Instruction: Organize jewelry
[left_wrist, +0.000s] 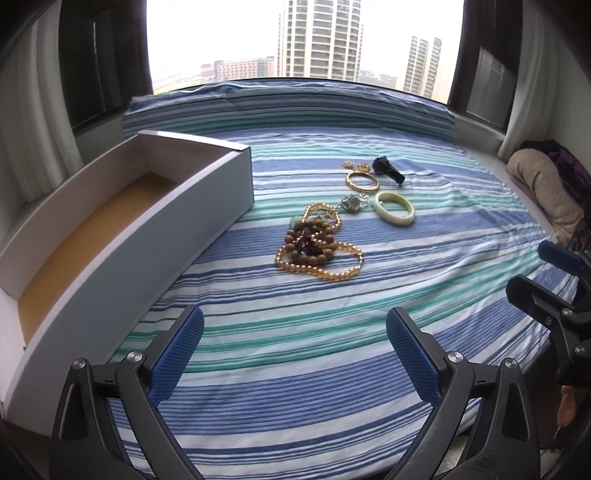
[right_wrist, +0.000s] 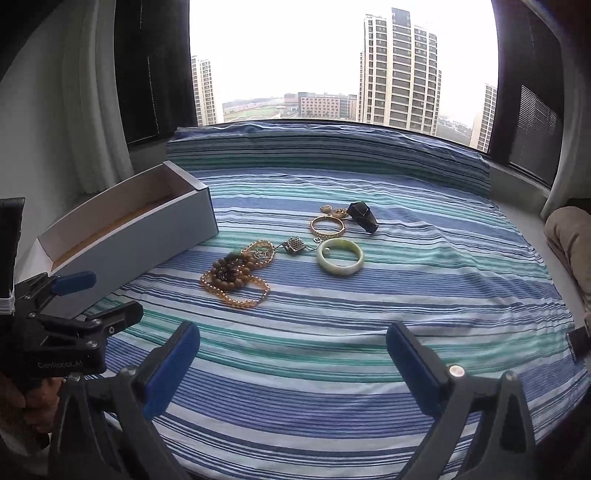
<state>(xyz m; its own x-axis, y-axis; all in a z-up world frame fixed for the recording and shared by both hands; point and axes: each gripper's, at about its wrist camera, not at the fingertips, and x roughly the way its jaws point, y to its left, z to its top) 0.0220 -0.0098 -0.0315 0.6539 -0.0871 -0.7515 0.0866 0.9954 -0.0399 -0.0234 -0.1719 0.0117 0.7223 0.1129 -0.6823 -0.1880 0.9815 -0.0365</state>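
Your left gripper (left_wrist: 294, 334) hovers low over the blue, green and white striped bedcover (left_wrist: 332, 387) with its blue-padded jaws spread wide and nothing between them; your right gripper (right_wrist: 293, 352) is beside it, jaws just as wide and empty. The jewelry lies ahead of both, well apart from the fingertips. Nearest is a tangle of golden pearl-like bead strands and brown wooden beads (left_wrist: 317, 243). Just beyond it sits a small silver mesh pendant (left_wrist: 351, 203), with a pale green jade bangle (left_wrist: 393, 208) to its right. Farther back lie a thin gold bangle (left_wrist: 362, 181), small gold pieces (left_wrist: 356, 166) and a dark, black object (left_wrist: 388, 169). The long, open white cardboard box with a tan floor (left_wrist: 110, 236) stands left of the pile.
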